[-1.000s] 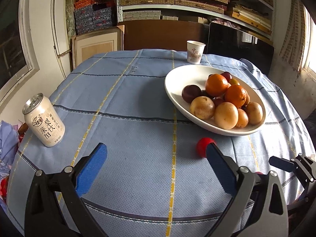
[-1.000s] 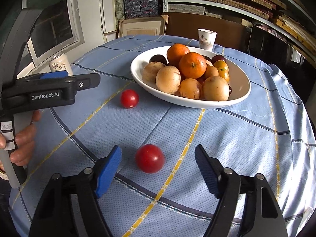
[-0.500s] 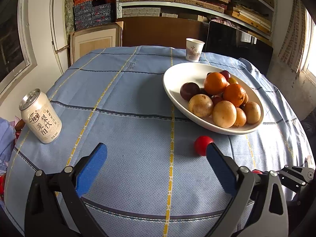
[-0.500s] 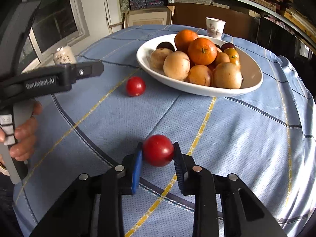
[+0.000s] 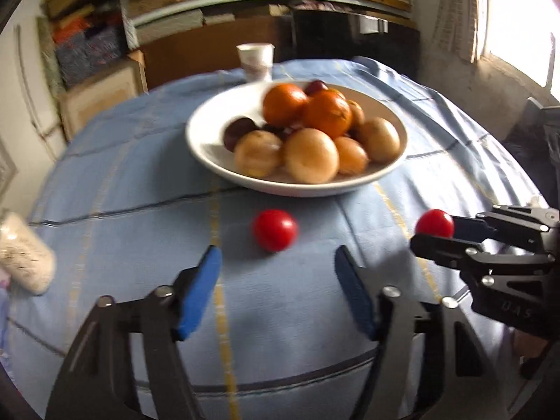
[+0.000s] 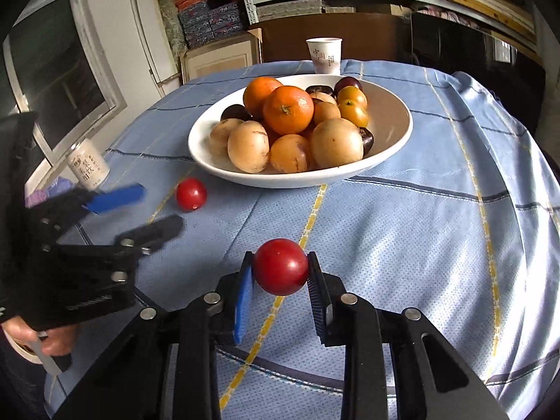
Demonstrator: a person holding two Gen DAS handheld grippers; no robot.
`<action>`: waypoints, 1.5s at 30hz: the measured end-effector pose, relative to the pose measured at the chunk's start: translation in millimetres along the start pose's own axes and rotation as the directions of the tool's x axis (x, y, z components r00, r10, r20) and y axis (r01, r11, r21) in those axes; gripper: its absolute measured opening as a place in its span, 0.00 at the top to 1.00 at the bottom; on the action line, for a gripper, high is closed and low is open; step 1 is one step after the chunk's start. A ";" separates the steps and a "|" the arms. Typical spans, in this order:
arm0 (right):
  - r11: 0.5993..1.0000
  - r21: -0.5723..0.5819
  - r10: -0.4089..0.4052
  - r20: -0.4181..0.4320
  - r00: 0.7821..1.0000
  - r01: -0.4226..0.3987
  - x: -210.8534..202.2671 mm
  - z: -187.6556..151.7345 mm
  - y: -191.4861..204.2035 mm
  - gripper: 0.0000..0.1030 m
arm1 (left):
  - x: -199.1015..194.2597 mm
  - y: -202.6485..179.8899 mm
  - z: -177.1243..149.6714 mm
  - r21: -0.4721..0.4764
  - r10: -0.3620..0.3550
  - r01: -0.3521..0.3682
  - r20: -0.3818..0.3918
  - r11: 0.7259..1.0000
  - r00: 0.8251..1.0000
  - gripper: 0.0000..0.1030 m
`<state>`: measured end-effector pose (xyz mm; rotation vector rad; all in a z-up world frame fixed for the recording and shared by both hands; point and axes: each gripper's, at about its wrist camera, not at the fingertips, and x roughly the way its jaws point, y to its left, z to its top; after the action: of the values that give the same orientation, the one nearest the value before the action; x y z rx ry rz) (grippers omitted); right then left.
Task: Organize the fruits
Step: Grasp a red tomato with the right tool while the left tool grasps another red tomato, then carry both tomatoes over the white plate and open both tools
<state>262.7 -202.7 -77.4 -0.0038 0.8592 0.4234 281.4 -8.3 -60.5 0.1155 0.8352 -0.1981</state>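
While the right claw pinches a round tomato, the left claw has just been closing, empty.

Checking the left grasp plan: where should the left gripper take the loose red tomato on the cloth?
Across its widest middle, coming from the near side, angled down. The loose tomato is round and smooth, lying ahead of the left gripper, whose jaws, just closing, hold nothing yet.

Right gripper jaws clamp a red tomato.

Glossy smooth red tomato; matt woven blue cloth tablecloth; glazed white ceramic bowl; matt black plastic gripper with blue ribbed pads.
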 end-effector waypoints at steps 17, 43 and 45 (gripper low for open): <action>1.000 -0.008 0.005 0.019 1.000 -0.005 -8.3 1.8 2.8 0.71 | 36.2 9.7 20.8 -0.079 -0.055 0.053 -0.033 0.996 0.998 0.59; 0.998 0.027 0.056 0.135 0.989 -0.060 -20.1 15.1 -4.1 0.71 | -26.5 2.0 36.1 -0.039 -0.062 0.067 0.129 0.997 0.990 0.72; 0.995 0.075 0.051 0.192 0.980 -0.067 -24.3 31.7 -12.8 0.71 | -25.4 9.7 56.0 -0.059 -0.065 0.074 0.143 0.995 0.988 0.72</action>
<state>276.6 -217.7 -40.8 0.1360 0.6887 0.4368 307.4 -5.6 -4.1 0.0116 0.7043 -0.2422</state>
